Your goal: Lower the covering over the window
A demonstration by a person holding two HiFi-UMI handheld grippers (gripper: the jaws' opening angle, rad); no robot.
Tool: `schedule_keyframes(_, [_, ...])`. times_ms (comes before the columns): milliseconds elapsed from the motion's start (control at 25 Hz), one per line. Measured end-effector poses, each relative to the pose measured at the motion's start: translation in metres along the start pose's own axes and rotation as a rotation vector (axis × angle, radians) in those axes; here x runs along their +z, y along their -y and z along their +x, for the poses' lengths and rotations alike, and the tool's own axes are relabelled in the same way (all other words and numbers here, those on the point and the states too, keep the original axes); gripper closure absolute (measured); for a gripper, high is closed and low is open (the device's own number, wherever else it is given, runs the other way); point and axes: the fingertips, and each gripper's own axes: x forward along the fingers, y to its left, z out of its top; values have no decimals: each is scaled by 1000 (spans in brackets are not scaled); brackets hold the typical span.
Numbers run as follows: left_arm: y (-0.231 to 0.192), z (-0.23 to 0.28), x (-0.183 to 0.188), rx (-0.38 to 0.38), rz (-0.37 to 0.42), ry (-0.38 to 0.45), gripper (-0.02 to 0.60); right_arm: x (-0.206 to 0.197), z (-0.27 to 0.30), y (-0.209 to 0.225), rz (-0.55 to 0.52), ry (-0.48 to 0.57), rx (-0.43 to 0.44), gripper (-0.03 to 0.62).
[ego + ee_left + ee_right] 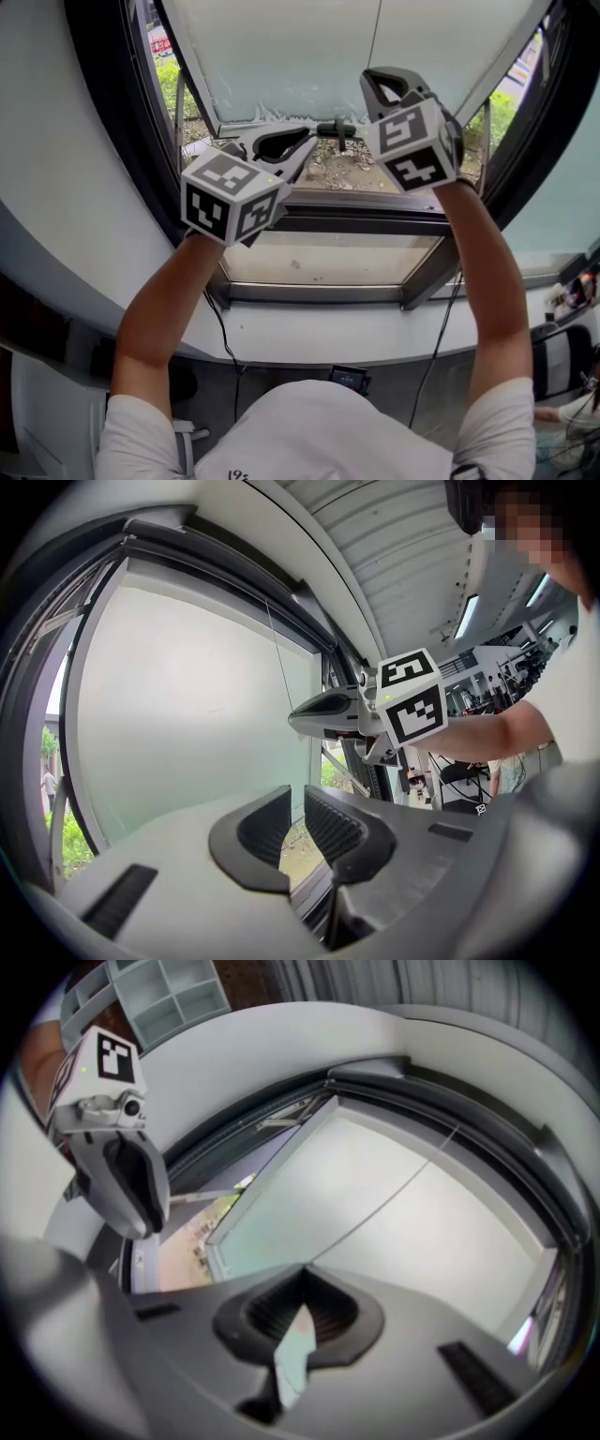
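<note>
Two grippers are raised side by side against a window in the head view. The pale blind [281, 47] fills the top middle of that frame, and its lower edge stops short of the dark window frame [375, 220]. The uncovered strip between them shows gravel [328, 173], with greenery [169, 80] at the upper left.

A thin cord [376, 37] hangs in front of the blind, just right of centre, and runs down to the tip of the right gripper [302, 1277]. In the right gripper view its fingers [330, 1314] are pressed together at the tips, and the cord comes in from the upper right to the point where they meet, so they appear to be clamped on it.

The left gripper [296, 813] sits lower and to the left in the head view and points at the blind. Its fingers [258, 832] stand only a narrow slit apart and hold nothing; only the window shows through the gap.

Each gripper carries a marker cube, the left one [230, 197] and the right one [417, 145], printed with black-and-white square patterns and no letters. A small red sign [160, 44] outside at the upper left bears white writing too small to read. Dark print on the person's white shirt [319, 431] is cut off by the bottom edge.
</note>
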Motion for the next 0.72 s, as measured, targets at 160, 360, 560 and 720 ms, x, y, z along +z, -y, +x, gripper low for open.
schedule_keyframes(160, [2,1,-2,-7,-1,-4,540,-4,0,-1,-109,-53,6,572])
schedule_keyframes(360, [4,2,-3,-9,7,-7,540,-13,-2,-6,-206,-119,14,572])
schedule_keyframes(560, [2,1,-2,4,31,-15,540,-19,-3,-8,-247,-159,9,572])
schedule_keyframes(720, [2,-1,-1,11,46,-15,540,-24,-4,-21,-294,-194,53,571])
